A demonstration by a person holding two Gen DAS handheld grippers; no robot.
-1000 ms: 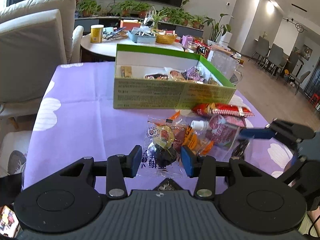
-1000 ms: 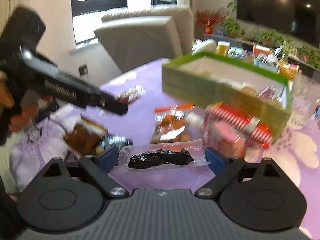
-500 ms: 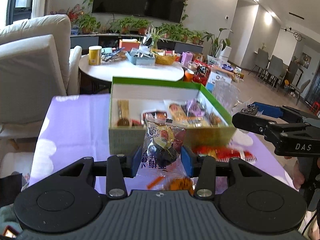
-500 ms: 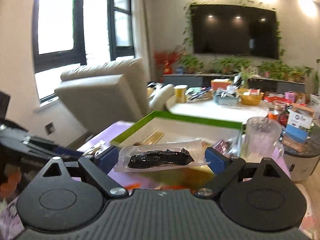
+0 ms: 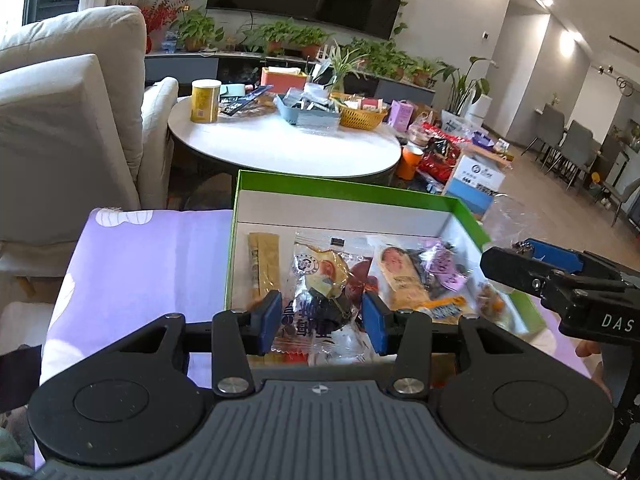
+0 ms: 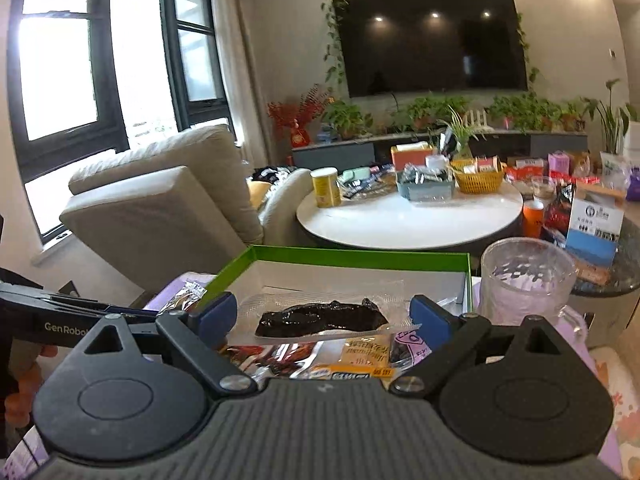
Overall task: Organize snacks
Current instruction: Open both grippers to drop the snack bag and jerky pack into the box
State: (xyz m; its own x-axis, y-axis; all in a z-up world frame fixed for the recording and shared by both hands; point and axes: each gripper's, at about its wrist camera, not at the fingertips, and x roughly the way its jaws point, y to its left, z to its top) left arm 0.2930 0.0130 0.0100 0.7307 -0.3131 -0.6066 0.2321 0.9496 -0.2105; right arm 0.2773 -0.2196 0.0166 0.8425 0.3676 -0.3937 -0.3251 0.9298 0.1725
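Note:
My left gripper (image 5: 322,322) is shut on a clear snack packet (image 5: 320,292) with dark plums and blue print, held over the near edge of the green box (image 5: 344,190). Several wrapped snacks (image 5: 404,276) lie inside the box. My right gripper (image 6: 323,318) is shut on a flat clear pouch with a dark strip (image 6: 322,318), held level above the same green box (image 6: 360,257). The right gripper's arm (image 5: 560,280) shows at the right of the left wrist view. The left gripper's arm (image 6: 52,316) shows at the left of the right wrist view.
The box sits on a purple flowered cloth (image 5: 140,260). A clear plastic jug (image 6: 524,280) stands right of the box. Behind are a round white table (image 5: 280,148) with clutter, a beige armchair (image 5: 68,120) and a cardboard box (image 6: 596,224).
Both grippers have lifted their packets off the cloth and carried them forward over the green box. The loose snacks in front of the box have dropped out of view.

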